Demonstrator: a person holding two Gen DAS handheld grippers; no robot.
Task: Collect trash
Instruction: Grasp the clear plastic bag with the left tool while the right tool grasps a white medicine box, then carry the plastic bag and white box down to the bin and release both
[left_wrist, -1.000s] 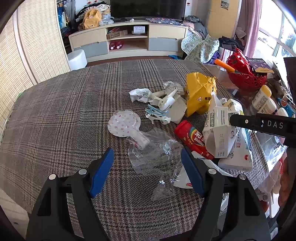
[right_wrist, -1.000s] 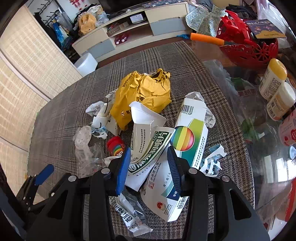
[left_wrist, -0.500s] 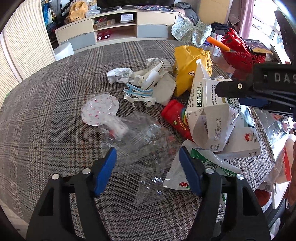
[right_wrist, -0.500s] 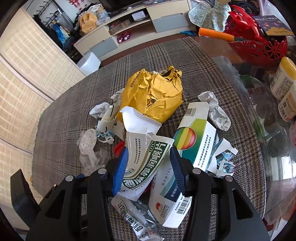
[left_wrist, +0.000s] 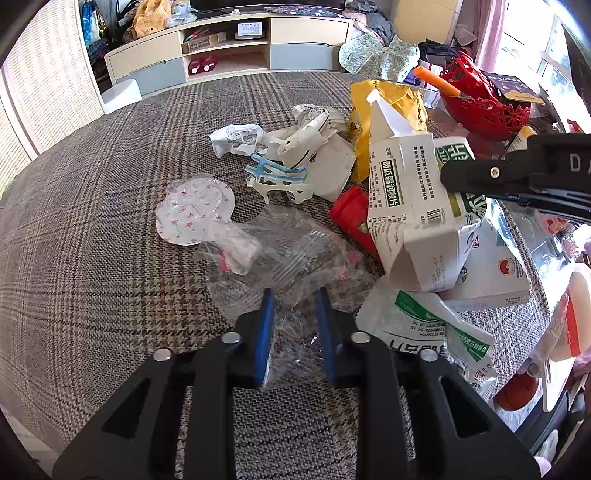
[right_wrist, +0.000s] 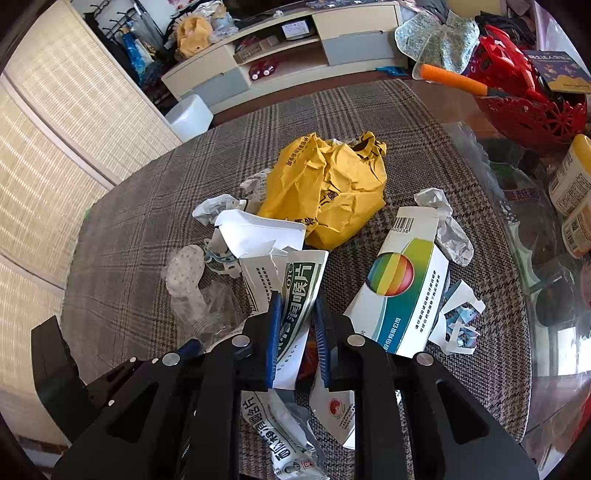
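We count two grippers (left_wrist: 293, 310) (right_wrist: 297, 314). At 12 o'clock lies one yellow bag (right_wrist: 328, 184). We count two cartons (right_wrist: 402, 288) (left_wrist: 413, 210), one red basket (right_wrist: 532, 114) and two bottles (right_wrist: 570, 173) (right_wrist: 578, 229) at 2 o'clock.

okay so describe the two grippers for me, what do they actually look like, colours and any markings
Both look alike: the left gripper and right gripper have matte black angular plastic bodies with triangular cut-outs, round silver screw heads, and two flat fingers lined with blue pads. In the left wrist view, the right gripper's black side carries white letters, partly cut off. No cables or sleeves are visible.
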